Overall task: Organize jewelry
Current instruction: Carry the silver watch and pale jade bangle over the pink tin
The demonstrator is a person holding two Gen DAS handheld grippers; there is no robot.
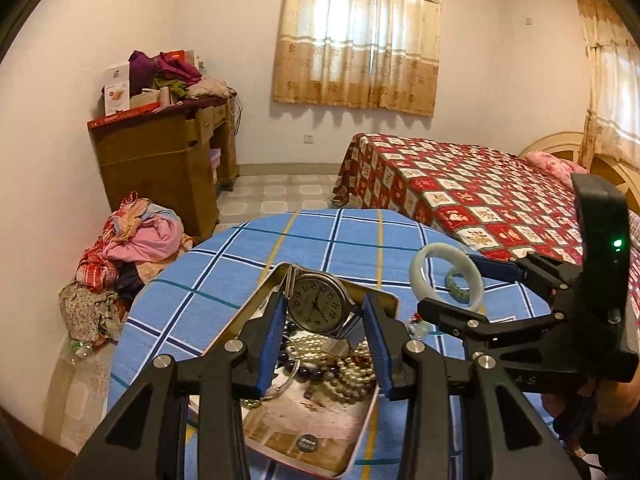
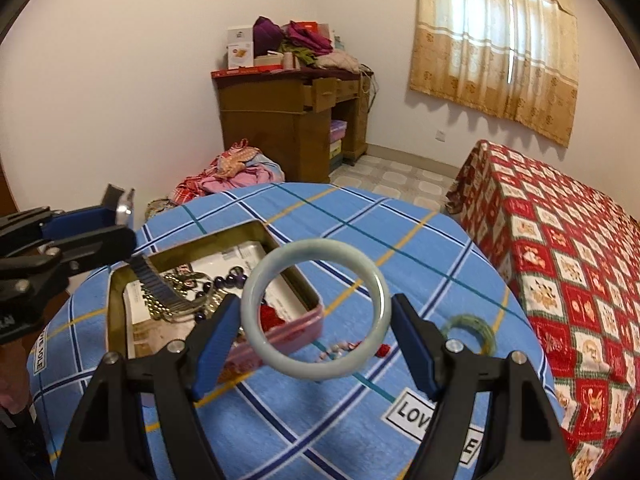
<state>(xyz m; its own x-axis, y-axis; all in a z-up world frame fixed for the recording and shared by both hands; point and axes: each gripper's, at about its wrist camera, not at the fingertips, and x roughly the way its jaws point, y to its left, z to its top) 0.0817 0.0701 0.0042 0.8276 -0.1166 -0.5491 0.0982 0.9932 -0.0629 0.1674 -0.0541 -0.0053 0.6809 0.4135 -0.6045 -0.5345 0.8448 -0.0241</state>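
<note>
My left gripper [image 1: 325, 320] is shut on a silver wristwatch [image 1: 320, 306] and holds it above the open tin box [image 1: 376, 296], which holds pearl and purple bead strings [image 1: 340, 368]. My right gripper [image 2: 316, 334] is shut on a pale jade bangle [image 2: 380, 304], held upright above the blue checked table [image 2: 400, 240], right of the tin box [image 2: 308, 320]. The left gripper [image 2: 96, 232] and the watch's band [image 2: 154, 286] show at left in the right wrist view; the right gripper [image 1: 452, 292] and the bangle [image 1: 418, 276] show at right in the left wrist view.
A green bangle [image 2: 488, 330] and small red and pink pieces [image 2: 348, 348] lie on the table right of the tin. A bed with a red quilt [image 2: 560, 260] stands to the right. A wooden desk [image 2: 296, 120] and a heap of clothes [image 2: 236, 172] are behind the table.
</note>
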